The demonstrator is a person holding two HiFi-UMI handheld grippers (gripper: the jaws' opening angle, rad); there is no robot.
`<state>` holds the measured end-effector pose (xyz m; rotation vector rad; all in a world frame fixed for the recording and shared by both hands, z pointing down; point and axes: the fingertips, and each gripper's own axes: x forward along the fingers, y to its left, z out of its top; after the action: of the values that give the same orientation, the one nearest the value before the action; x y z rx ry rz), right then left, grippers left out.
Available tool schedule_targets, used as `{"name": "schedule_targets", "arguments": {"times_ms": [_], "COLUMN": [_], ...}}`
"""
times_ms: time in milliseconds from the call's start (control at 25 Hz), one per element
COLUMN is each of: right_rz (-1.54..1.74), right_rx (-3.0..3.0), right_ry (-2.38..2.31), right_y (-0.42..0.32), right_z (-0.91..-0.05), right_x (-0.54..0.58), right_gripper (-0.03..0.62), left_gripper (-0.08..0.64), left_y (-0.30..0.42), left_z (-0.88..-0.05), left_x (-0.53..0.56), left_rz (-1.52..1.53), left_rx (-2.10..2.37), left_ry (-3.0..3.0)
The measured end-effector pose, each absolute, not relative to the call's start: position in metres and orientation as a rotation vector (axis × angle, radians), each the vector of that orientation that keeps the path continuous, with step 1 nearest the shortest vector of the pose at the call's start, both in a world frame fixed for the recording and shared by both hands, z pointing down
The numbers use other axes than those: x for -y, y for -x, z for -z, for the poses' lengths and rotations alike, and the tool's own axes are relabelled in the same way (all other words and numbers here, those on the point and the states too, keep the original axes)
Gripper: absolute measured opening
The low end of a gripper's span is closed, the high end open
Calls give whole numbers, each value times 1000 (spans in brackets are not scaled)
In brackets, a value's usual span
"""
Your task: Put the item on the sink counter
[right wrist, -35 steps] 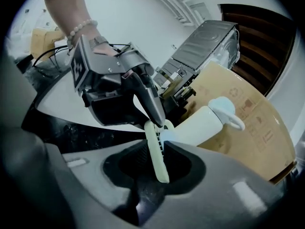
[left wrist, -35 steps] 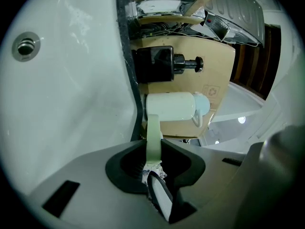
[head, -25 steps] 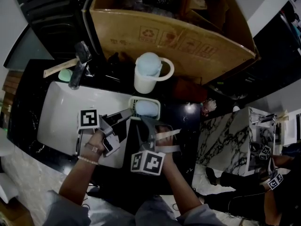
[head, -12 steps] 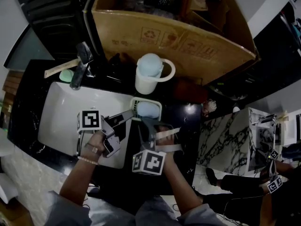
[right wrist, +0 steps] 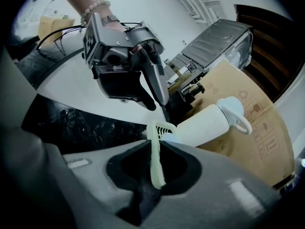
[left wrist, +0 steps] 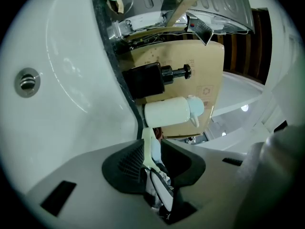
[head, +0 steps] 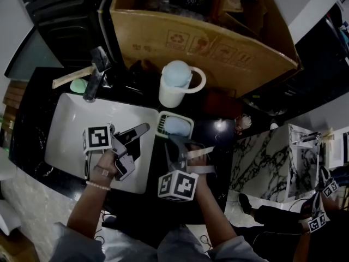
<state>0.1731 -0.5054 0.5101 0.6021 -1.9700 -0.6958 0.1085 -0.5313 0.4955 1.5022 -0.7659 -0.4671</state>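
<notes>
A pale soap dish [head: 163, 123] with a blue soap bar [head: 178, 126] is over the black counter [head: 212, 132], just right of the white sink [head: 71, 130]. My right gripper [head: 176, 140] has just been closing and is now shut on the dish's near rim [right wrist: 155, 156], which stands edge-on between its pads. My left gripper [head: 144, 129] hangs over the sink, pointing at the dish's left end with a small dark gap between them. Its jaws stand a narrow slit apart with nothing pressed between them, and the dish [left wrist: 147, 142] shows through the slit. Whether the dish rests on the counter I cannot tell.
A white jug with a blue lid [head: 175, 86] stands just behind the dish. Behind that is a big cardboard box [head: 207, 37]. The faucet [head: 95, 75] and a green object [head: 77, 85] sit at the sink's back edge. A marble-topped surface [head: 267, 157] lies right.
My left gripper's tip was at the dish's left edge and now sits a little to its left. The right gripper has stayed at the dish's near rim.
</notes>
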Motion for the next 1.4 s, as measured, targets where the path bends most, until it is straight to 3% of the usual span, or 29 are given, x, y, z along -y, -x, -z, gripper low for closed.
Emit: {"name": "schedule_targets", "arguments": {"times_ms": [280, 440, 520, 640, 1400], "right_rz": [473, 303, 204, 97, 76], "right_rx": [2119, 2190, 2239, 2285, 2410], "right_ry": [-764, -860, -882, -906, -1149], "right_y": [-176, -180, -178, -177, -126], "right_z": [-489, -476, -470, -465, -397], "right_x": [497, 482, 468, 444, 308], "right_gripper": [51, 48, 5, -2, -2], "left_gripper": [89, 16, 8, 6, 6], "left_y": [-108, -107, -104, -97, -6], "left_z": [-482, -468, -461, -451, -387], "left_x": [518, 507, 498, 482, 345], "left_rz": [449, 438, 429, 442, 422], "left_rx": [750, 772, 785, 786, 957], "left_ry": [-1568, -1625, -1659, -1678, -1890]}}
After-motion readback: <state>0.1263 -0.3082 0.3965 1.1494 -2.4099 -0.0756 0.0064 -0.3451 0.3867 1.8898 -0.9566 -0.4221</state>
